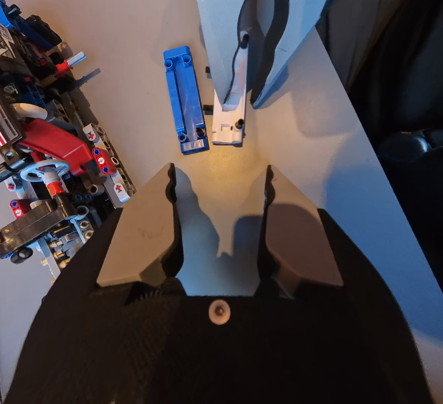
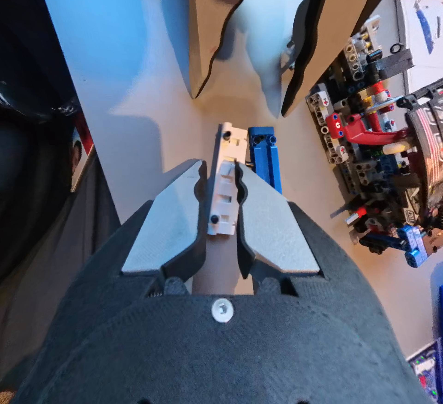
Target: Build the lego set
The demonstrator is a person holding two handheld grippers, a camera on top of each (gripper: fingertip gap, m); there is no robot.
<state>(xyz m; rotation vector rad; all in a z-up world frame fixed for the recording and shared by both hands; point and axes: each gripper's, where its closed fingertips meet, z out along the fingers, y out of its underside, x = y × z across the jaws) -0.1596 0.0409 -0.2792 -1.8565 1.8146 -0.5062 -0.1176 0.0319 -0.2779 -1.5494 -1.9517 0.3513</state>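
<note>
1. I am working over a pale, smooth table [image 1: 134, 32] lit warm yellow in the middle and cool blue toward its edge; past that edge everything drops into a dark area I cannot resolve.
2. In the right wrist view, papers with printed pictures [image 2: 422, 20] lie at the far right behind the model, and a red-edged flat item [image 2: 82, 150] sits below the table edge on the left, too blurred to identify.
3. My left gripper [image 1: 220, 171] hangs released above bare table, jaws spread wide with nothing between them.
4. My right gripper [image 2: 220, 164] has its jaws narrowed around the white panel [image 2: 227, 191]. The right-hand finger [image 2: 263, 212] meets the panel's edge; the other side shows a thin dark gap, so I cannot tell whether the grip is firm.
5. The white panel lies flat on the table, lengthwise along the gripper, with black pins visible at its near and far ends.
6. The blue panel [image 1: 185, 102] lies just beside the white one, parallel to it, underside up with round holes at its corners. A small black pin [image 1: 208, 109] sits between them; whether it joins them I cannot tell.
7. The partly built lego model [image 1: 45, 152] stands on the left in the left wrist view, well apart from the panels, showing a red curved part [image 1: 55, 145] and a grey steering wheel [image 1: 44, 170]. It is cut off by the frame edge, and its dense interior is hard to read.
</note>
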